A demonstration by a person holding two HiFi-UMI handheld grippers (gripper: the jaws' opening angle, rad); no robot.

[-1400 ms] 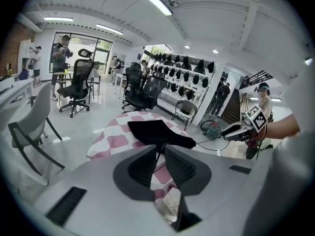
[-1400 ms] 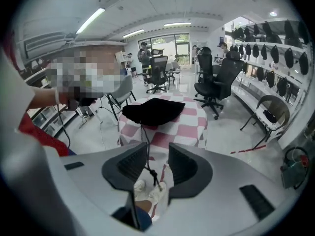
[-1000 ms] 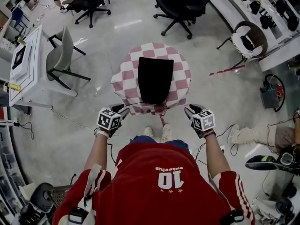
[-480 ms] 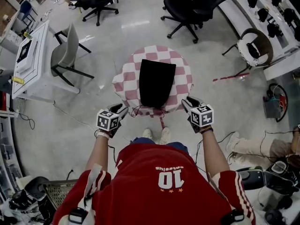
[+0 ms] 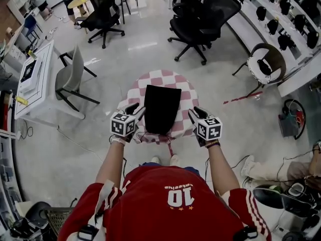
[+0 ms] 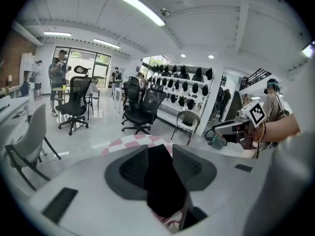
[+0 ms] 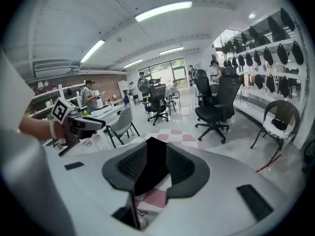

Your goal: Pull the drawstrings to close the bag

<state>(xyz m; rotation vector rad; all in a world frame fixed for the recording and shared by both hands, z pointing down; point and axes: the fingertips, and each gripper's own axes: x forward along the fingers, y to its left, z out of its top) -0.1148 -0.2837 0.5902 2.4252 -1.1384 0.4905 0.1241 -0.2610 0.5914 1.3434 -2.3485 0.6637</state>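
The left gripper (image 5: 135, 110) has its jaws apart, just opened wider, clamping nothing. The black bag (image 5: 161, 108) lies on the checkered table (image 5: 186, 89) between the 2 grippers. The right gripper (image 5: 193, 113) has its jaws apart, empty. The drawstrings are too thin to trace.

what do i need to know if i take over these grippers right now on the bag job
Left tongs: open, have just been opening, nothing between them. They sit by the bag's left edge.
Right tongs: open and empty, by the bag's right edge.
The black drawstring bag lies flat on the checkered round table. A bit of loose cord shows near its near end.
Done: neither side holds a cord, and I cannot tell whether the mouth is cinched.
Left: probably grip a drawstring on each side and pull outward until the mouth closes.
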